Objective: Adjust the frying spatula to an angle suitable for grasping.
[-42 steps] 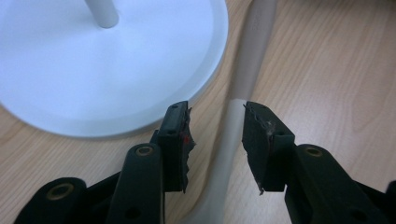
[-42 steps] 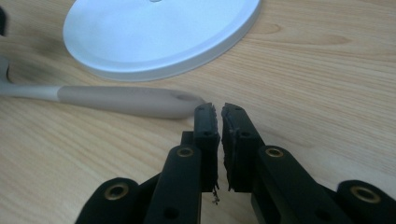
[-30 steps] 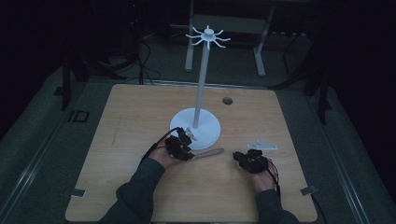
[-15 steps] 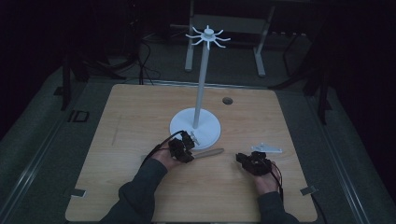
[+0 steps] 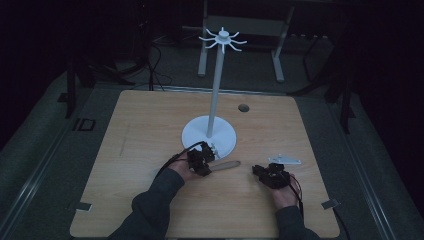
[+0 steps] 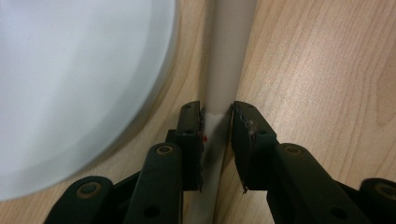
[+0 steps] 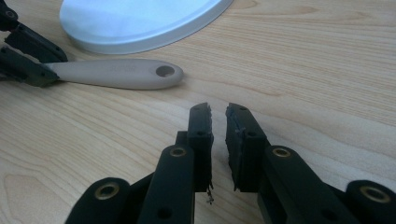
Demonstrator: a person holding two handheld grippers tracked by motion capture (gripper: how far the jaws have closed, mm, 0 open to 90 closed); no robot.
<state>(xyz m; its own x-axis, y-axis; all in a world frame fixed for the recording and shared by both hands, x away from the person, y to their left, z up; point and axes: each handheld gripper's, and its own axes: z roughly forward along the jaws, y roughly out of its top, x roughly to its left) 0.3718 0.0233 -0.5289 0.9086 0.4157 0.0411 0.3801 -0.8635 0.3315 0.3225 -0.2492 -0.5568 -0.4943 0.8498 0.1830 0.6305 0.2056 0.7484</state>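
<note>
A beige utensil handle lies flat on the wooden table, just in front of the white stand's round base. My left gripper is shut on one end of this handle; both pads press its sides. Its jaws have just closed on the handle and then eased a little, with the handle still between them. The handle's far end has a hanging hole. My right gripper rests low over the table to the right, jaws almost together with nothing between them. It points toward the handle and the left gripper.
The stand's thin pole rises from the base to a crown of hooks. The base edge lies close beside the held handle. A small round hole sits in the table behind the base. Dark floor and table legs lie beyond.
The left gripper has edged slightly to the right along the handle. The right hand and the stand have not moved.
</note>
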